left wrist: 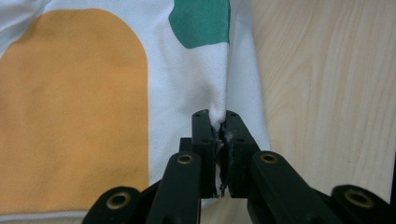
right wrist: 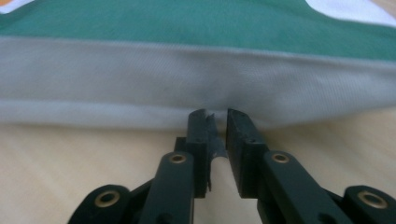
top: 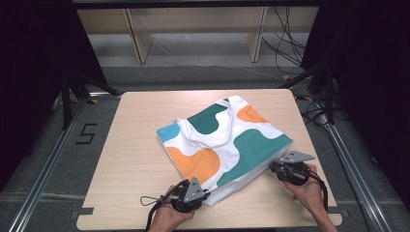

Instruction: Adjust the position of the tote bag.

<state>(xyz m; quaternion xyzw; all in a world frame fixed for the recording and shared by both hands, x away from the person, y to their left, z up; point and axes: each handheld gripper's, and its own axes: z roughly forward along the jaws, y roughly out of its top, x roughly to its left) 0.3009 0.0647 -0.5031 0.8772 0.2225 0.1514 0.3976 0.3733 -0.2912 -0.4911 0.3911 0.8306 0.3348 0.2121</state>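
on table [top: 130, 145], tote bag [top: 227, 140] lies flat, long axis diagonal, handles far-left.

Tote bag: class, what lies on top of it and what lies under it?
On the tote bag lies its own white strap, looped flat. Under it the wooden table shows around the edges; whatever is inside or beneath stays hidden by the cloth.
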